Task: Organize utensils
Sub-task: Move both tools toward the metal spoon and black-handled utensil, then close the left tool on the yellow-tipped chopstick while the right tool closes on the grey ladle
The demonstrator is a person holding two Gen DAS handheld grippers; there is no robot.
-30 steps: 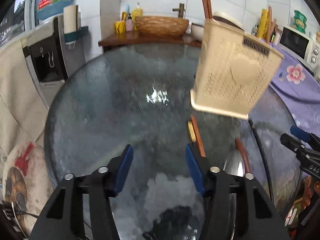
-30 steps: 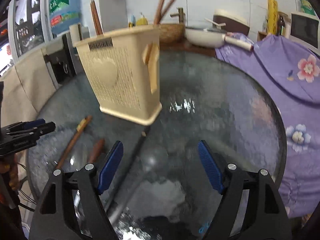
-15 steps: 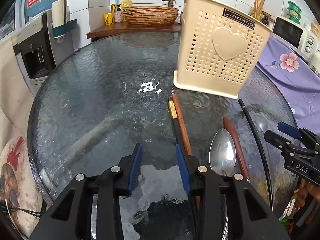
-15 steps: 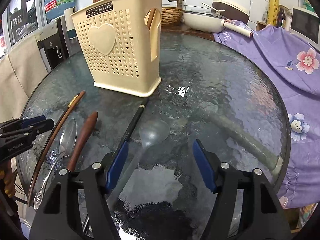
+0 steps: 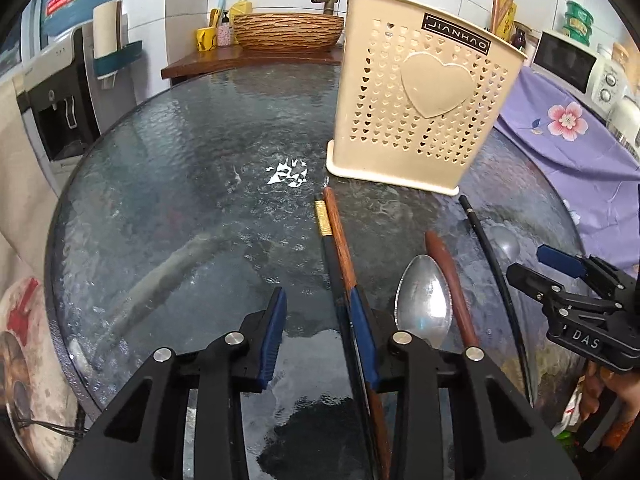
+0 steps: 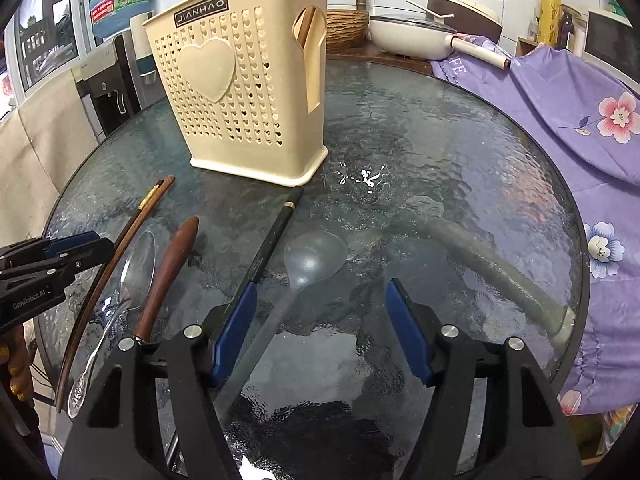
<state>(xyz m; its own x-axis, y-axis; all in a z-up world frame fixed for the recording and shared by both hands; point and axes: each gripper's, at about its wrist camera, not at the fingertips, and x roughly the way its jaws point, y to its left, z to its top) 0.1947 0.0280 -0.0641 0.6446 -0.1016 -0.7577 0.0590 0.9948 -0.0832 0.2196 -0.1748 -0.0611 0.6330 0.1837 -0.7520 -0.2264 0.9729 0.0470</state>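
my left gripper (image 5: pixel 318 316) has just been closing, its pads still apart on bare glass with the chopsticks (image 5: pixel 338 240) just outside one pad, my right gripper (image 6: pixel 320 320) is released around the clear spoon (image 6: pixel 308 264), and all utensils lie near the table's (image 6: pixel 460 152) near edge before the basket (image 6: pixel 240 92).

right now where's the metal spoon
The metal spoon lies on the glass table, between the chopsticks and a wooden-handled utensil, in front of the cream basket.
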